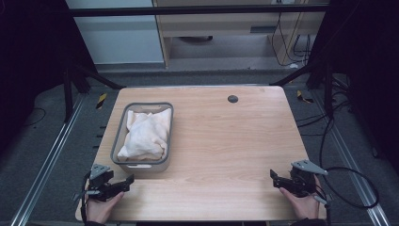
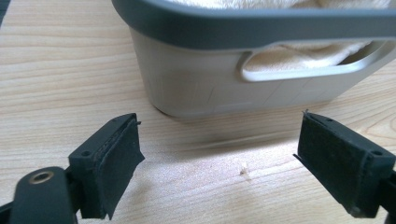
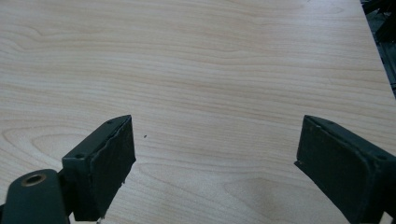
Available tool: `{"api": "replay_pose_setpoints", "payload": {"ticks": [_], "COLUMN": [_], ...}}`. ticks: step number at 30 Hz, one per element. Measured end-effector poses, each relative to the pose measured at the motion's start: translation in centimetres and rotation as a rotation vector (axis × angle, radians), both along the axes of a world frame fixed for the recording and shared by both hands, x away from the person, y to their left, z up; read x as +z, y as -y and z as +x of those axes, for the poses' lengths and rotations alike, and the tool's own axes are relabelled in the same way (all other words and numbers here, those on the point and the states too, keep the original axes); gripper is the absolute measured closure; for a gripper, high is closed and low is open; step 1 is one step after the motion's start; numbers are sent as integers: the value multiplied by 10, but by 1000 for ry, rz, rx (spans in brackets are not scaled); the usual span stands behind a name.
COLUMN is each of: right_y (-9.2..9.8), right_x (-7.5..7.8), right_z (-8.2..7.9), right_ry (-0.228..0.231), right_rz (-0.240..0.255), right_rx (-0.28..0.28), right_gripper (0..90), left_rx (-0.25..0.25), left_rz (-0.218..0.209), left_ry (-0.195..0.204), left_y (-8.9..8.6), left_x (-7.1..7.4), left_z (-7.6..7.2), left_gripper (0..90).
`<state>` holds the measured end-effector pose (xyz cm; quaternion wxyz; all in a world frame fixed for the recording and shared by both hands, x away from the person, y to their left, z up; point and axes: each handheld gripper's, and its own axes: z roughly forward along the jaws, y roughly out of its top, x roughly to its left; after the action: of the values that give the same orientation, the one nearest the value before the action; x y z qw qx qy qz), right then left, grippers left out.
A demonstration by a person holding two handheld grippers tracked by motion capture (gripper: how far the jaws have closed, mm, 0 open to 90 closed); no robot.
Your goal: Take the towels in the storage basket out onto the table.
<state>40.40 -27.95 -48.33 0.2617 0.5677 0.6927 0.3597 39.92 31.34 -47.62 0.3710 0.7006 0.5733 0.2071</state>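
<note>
A grey plastic basket (image 1: 118, 141) stands on the left half of the wooden table, with a cream towel (image 1: 146, 134) bunched inside it. My left gripper (image 1: 124, 182) rests at the table's near left corner, just in front of the basket, jaws wide apart and empty. In the left gripper view the basket's near wall (image 2: 196, 84) and handle slot rise close ahead, with the towel (image 2: 299, 56) showing through the slot. My right gripper (image 1: 276, 178) sits at the near right edge, open, with bare wood between its jaws (image 3: 215, 154).
The table (image 1: 235, 141) has a small dark round grommet (image 1: 232, 99) near its far edge. Cables trail on the floor to the right. Black frame posts stand at both far corners, and a cabinet lies beyond.
</note>
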Motion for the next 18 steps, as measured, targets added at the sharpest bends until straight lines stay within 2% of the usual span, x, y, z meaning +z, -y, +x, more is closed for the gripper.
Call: {"api": "replay_pose_setpoints", "payload": {"ticks": [3,4,10,18], "right_y": [-1,-1,-1,-2], "right_x": [0,0,1,0], "right_z": [0,0,-1,-1], "right_ry": [-4,-2,-1,1], "right_rz": [-9,-9,-6,-20], "right_rx": [1,2,2,3], "right_gripper": [109,109,108,107], "left_rx": [-5,-7,-12,-22], "left_rz": [9,11,15,0], "left_ry": [6,21,58,77], "left_y": [2,3,2,2], "left_x": [3,6,12,18], "left_z": [-1,-2,-4,-6], "left_gripper": [100,89,99,103]}}
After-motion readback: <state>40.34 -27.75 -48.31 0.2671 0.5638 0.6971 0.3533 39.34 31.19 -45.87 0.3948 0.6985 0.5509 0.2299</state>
